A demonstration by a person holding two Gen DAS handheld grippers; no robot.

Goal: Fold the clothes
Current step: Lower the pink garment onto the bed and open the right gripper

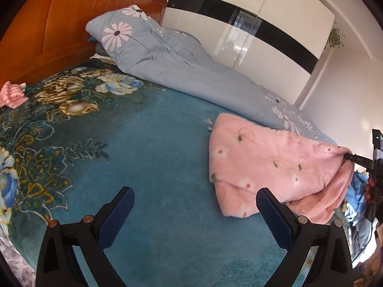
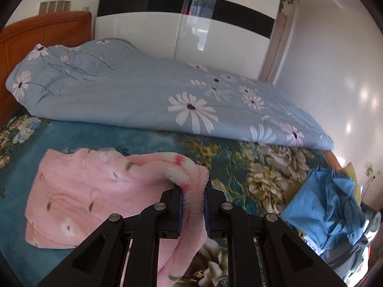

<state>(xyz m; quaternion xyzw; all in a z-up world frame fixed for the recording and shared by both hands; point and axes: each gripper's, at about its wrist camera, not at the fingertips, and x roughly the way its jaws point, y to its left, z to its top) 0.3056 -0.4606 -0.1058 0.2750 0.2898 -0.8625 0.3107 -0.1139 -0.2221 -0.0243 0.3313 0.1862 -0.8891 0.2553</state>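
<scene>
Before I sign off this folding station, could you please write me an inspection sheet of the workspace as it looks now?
Surface: bed under a teal floral blanket, bare in the middle.
Job's things: pink fleece garment, partly flat on the blanket, one edge lifted.
Clutter: crumpled blue cloth pile at the bed's edge; pink striped cloth near the headboard; grey-blue daisy quilt bunched along the far side.
Grippers: right gripper shut on the pink fleece garment's edge; left gripper open, holding nothing, above the blanket.
Cables: nothing seen.
Surroundings: wooden headboard, glossy white wardrobe with a black band, white wall.
</scene>
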